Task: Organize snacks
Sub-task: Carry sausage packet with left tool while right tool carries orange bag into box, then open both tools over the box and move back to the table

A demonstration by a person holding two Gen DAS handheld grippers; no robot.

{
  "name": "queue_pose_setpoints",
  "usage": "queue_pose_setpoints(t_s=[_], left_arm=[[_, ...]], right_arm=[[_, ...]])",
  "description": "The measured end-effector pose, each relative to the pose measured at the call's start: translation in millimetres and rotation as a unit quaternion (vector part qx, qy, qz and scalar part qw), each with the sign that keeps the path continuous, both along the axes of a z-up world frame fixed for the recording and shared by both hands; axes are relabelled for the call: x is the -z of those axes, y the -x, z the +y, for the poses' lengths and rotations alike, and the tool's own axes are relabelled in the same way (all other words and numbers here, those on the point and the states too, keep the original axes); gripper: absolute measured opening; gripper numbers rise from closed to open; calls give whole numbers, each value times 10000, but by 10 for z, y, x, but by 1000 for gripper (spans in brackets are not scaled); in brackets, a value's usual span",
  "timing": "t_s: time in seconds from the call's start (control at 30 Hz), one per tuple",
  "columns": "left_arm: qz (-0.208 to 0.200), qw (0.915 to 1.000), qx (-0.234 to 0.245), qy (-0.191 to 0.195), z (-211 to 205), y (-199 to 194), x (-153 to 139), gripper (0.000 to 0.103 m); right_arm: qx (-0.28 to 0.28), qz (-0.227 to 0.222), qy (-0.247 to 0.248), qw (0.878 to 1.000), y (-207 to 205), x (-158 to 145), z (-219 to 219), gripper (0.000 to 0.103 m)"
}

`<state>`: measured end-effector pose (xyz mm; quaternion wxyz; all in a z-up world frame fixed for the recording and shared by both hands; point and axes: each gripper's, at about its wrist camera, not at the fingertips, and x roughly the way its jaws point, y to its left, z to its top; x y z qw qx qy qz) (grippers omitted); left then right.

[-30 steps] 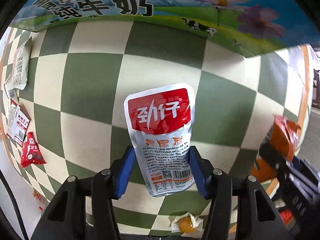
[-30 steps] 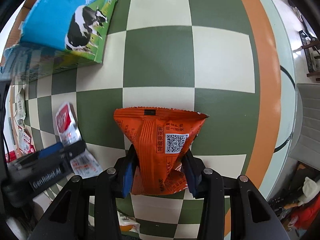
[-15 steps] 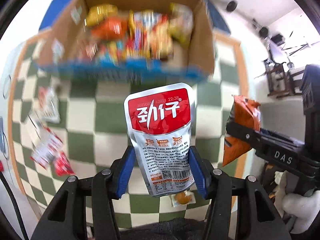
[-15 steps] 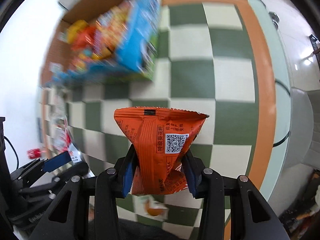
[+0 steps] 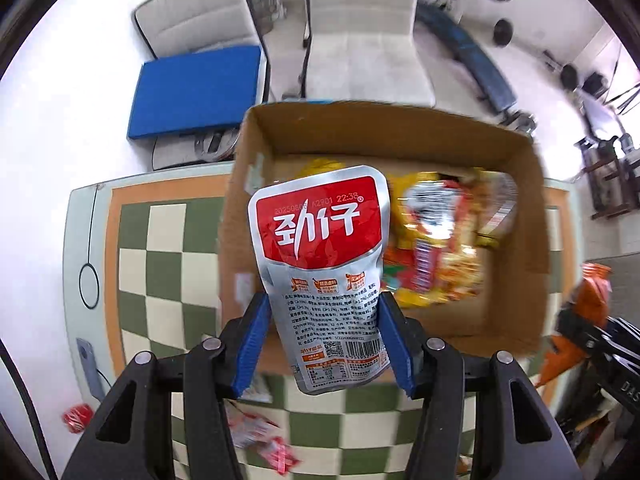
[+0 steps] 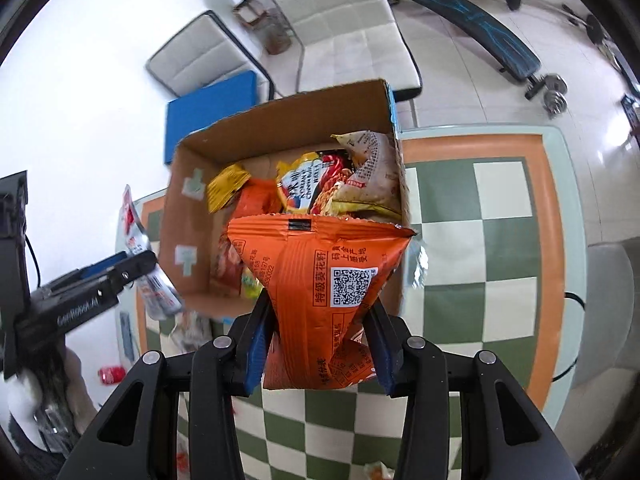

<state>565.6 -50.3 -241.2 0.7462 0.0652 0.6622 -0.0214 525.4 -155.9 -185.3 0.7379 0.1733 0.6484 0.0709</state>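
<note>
My left gripper (image 5: 324,344) is shut on a silver pouch with a red top (image 5: 322,264), held high over the near left part of an open cardboard box (image 5: 524,208). Several snack packs (image 5: 440,240) lie inside the box. My right gripper (image 6: 318,344) is shut on an orange snack bag (image 6: 320,280), hanging above the box's near edge (image 6: 392,280). The right wrist view shows the left gripper (image 6: 120,272) at the left with its pouch (image 6: 136,240). In the left wrist view the orange bag (image 5: 592,292) sits at the far right.
The box stands on a green-and-cream checkered table (image 6: 500,240) with an orange border. Loose red packets (image 5: 264,440) lie on the table near the bottom edge. White chairs (image 5: 360,40), a blue cushion (image 5: 196,92) and a weight bench (image 6: 472,24) stand beyond the table. A red can (image 5: 76,418) lies on the floor.
Both grippers have risen from close above the tabletop and moved toward the box, each still holding its pack. The box's open top and contents now lie beneath them.
</note>
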Motion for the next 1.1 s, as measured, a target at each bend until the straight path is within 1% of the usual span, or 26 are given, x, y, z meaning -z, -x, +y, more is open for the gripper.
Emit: queue_pose_setpoints(t_s=[0.13, 0.23, 0.27, 0.3, 0.37, 0.4, 0.47, 0.5, 0.53, 0.57, 0.6, 0.7, 0.77, 0.83, 0.93, 1.0, 1.03, 1.1], left_arm=[[173, 9993, -3, -321, 188, -327, 266, 53], [322, 9985, -42, -438, 288, -427, 388, 55], [382, 9982, -41, -456, 319, -471, 453, 57], [448, 9979, -42, -459, 336, -495, 493, 57], [605, 9975, -125, -351, 387, -513, 554, 58], [653, 9974, -175, -256, 415, -513, 570, 58], [668, 9973, -236, -186, 457, -516, 579, 58], [641, 9975, -251, -130, 475, -516, 568, 62], [628, 9977, -247, -52, 481, -521, 553, 66], [620, 9978, -243, -34, 503, -492, 521, 76], [594, 9979, -244, -18, 506, -490, 506, 83], [541, 9982, -257, 87, 526, -442, 458, 86], [499, 9982, -227, 226, 518, -377, 407, 86], [337, 9987, -147, 340, 498, -273, 315, 86], [-170, 9996, 75, 193, 455, -17, 124, 86], [-264, 9991, 142, 303, 435, 200, 43, 86], [-316, 9984, 169, 428, 429, 341, -6, 86], [-403, 9978, 238, 478, 420, 601, -61, 86]], right_arm=[[262, 304, 92, 9992, -153, 280, 89, 46], [428, 439, 170, 9980, -208, 448, 117, 48], [459, 487, 227, 9975, -231, 486, 132, 50], [492, 538, 254, 9970, -250, 518, 145, 54], [559, 577, 258, 9964, -272, 554, 156, 79], [580, 567, 263, 9964, -280, 565, 161, 82], [581, 582, 322, 9961, -285, 568, 183, 83], [561, 603, 343, 9960, -288, 571, 199, 84], [543, 615, 381, 9959, -281, 564, 221, 89], [539, 615, 427, 9957, -271, 552, 234, 92], [530, 602, 471, 9957, -263, 538, 250, 92], [519, 561, 551, 9955, -231, 494, 289, 93], [525, 495, 552, 9959, -194, 452, 298, 94], [521, 403, 560, 9963, -125, 383, 302, 95], [459, 314, 517, 9971, 32, 268, 306, 95], [391, 293, 499, 9976, 209, 198, 306, 95], [320, 301, 518, 9977, 350, 174, 315, 95], [218, 390, 557, 9975, 601, 179, 336, 95]])
